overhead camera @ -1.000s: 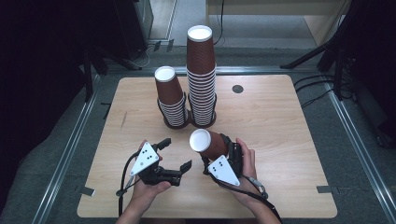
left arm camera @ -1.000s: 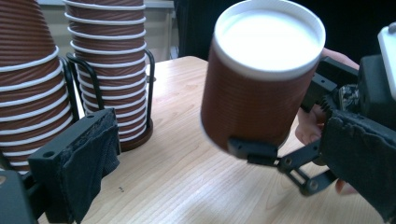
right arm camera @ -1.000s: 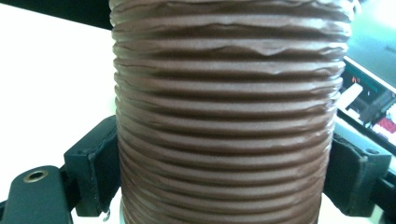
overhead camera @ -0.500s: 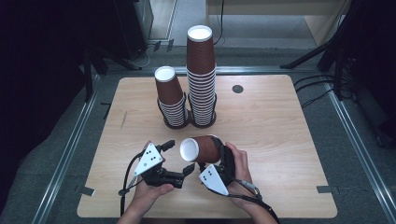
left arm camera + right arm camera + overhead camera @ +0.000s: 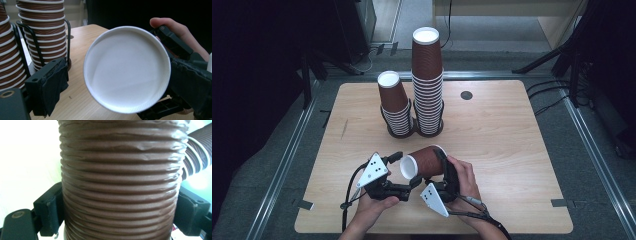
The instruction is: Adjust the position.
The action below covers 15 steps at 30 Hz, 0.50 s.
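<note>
While its two black jaws press against the ribbed sides of a brown paper cup (image 5: pixel 424 162), the right tool (image 5: pixel 443 172) holds the cup tipped on its side above the counter (image 5: pixel 507 145), white mouth turned toward the left tool (image 5: pixel 404 170). The left tool's jaws stand apart, gripping nothing, with the cup's rim just between them. Farther back, a short cup stack (image 5: pixel 396 105) and a tall cup stack (image 5: pixel 428 82) stand in wire holders.

No readable text, label, brand, number or sign appears on anything in these views.
</note>
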Motion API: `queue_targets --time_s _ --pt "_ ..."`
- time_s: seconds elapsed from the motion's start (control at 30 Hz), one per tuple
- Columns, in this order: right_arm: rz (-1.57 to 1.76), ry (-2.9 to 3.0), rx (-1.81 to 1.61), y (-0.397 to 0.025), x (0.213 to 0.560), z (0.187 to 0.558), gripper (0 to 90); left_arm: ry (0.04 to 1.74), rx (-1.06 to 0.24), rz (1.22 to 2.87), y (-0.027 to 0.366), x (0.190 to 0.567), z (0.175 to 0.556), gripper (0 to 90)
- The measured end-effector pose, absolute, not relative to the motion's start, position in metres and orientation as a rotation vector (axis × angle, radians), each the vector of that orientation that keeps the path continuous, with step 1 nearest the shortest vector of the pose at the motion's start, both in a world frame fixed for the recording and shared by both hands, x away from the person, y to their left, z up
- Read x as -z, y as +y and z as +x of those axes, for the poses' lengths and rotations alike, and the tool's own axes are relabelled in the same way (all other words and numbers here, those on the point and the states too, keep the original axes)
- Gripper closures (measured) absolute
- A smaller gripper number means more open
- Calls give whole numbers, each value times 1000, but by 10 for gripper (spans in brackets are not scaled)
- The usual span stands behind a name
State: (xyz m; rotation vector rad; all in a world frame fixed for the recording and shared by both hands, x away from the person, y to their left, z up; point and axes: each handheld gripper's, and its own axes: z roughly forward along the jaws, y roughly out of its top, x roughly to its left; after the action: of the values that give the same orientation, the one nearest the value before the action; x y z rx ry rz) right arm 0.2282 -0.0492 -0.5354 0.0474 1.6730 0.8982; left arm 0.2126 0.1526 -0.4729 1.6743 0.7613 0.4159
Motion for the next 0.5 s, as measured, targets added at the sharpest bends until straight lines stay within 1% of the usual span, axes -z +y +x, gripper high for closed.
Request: queue_targets --time_s 0.4,0.43,0.47,0.5 --pt "-24 1647 -858 -42 535 223 125 757 -406 1688 150 473 212 71" --pt "-33 1645 -855 -42 535 223 125 761 -407 1687 150 473 212 80" --pt "-34 1646 -853 -42 536 222 124 765 -408 1686 150 473 212 123" --pt "-31 1648 -853 -41 536 222 125 769 -408 1687 149 473 212 137"
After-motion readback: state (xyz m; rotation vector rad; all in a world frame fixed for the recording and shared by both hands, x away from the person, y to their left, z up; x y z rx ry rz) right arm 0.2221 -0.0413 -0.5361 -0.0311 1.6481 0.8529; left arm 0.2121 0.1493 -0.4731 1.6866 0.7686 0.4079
